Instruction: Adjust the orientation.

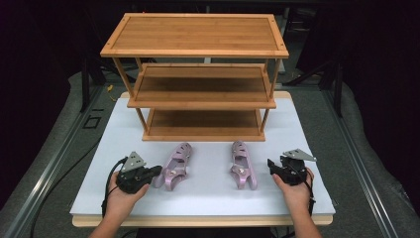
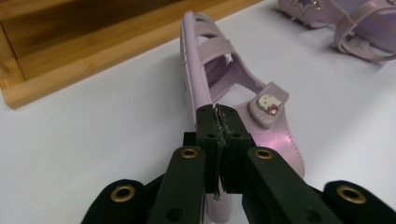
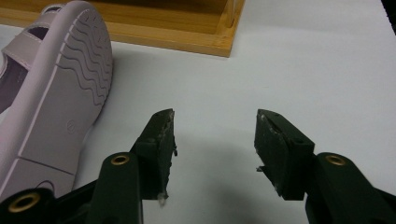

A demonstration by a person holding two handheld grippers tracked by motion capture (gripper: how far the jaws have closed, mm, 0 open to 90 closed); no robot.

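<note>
Left gripper (image 2: 218, 122) pinching left sandal's (image 2: 219, 70) thin, pliable side wall at 9 o'clock; right gripper (image 3: 214, 140) wide, empty; light, probably floppy.

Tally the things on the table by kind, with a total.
Sandals: 2, pink; left sandal, right sandal
Shelf: 1, wooden, three tiers
Grippers: 2; left gripper shut on the left sandal, right gripper open
Total: 5
</note>
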